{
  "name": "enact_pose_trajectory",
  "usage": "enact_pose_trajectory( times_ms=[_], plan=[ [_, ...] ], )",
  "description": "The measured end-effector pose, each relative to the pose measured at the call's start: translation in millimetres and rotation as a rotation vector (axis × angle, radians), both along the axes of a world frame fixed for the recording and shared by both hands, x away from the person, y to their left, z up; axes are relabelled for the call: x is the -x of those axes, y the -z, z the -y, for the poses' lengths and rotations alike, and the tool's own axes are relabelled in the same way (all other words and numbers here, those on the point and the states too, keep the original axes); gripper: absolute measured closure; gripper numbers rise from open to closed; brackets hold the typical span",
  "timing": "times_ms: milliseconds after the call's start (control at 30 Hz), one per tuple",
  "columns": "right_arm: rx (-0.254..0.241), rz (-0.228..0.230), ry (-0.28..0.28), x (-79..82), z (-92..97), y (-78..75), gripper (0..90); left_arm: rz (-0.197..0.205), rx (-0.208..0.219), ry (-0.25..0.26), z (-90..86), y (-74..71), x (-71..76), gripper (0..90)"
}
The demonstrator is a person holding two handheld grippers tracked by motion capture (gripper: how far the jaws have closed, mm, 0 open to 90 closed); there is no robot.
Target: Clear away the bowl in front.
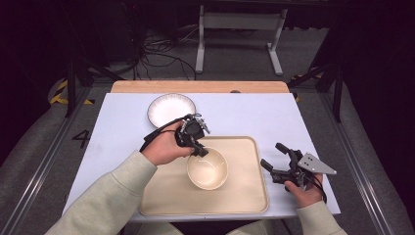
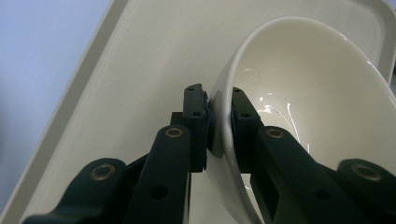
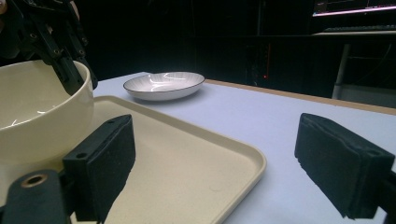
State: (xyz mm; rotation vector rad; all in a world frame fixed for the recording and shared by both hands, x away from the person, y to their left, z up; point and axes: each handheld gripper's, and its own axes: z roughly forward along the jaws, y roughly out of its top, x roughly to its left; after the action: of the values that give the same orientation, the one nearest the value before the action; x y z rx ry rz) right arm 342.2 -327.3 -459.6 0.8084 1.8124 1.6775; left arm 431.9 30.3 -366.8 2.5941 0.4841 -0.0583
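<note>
A cream bowl point(image 1: 207, 169) is over the middle of a beige tray point(image 1: 244, 161). My left gripper point(image 1: 199, 151) is shut on the bowl's far left rim. In the left gripper view the two black jaws pinch the bowl's wall point(image 2: 317, 93), one pad inside and one outside, with my left gripper point(image 2: 219, 121) above the tray point(image 2: 140, 70). I cannot tell whether the bowl's base touches the tray. My right gripper point(image 1: 271, 154) is held open just right of the tray, with nothing between its pads point(image 3: 107, 163). It looks across the tray point(image 3: 196, 158) at the bowl point(image 3: 37, 116).
A white plate with a dark rim point(image 1: 171, 108) lies on the pale table point(image 1: 254, 112) beyond the tray, also visible as the plate point(image 3: 163, 85) in the right gripper view. A wooden strip point(image 1: 195, 86) runs along the table's far edge. Stands and cables fill the floor behind.
</note>
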Motion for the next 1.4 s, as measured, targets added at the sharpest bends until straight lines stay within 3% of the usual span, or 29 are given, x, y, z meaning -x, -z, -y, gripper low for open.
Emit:
enact_pose_trajectory(
  times_ms=[367,800,1000,1400],
  plan=[
    [0.001,0.002,0.000,0.0,0.1,0.0,13.5,0.004,-0.022,-0.011,0.6,10.3,-1.3,80.9],
    [0.001,0.002,0.000,0.1,-0.1,0.0,13.5,0.042,-0.045,0.005,2.2,14.4,1.3,81.3],
    [0.003,0.002,0.000,0.2,-0.2,0.0,13.4,0.034,-0.035,0.004,0.2,15.7,0.2,81.1],
    [0.003,0.002,0.000,0.1,-0.2,0.0,13.4,0.040,-0.074,-0.008,-2.4,22.6,-4.4,80.0]
  ],
)
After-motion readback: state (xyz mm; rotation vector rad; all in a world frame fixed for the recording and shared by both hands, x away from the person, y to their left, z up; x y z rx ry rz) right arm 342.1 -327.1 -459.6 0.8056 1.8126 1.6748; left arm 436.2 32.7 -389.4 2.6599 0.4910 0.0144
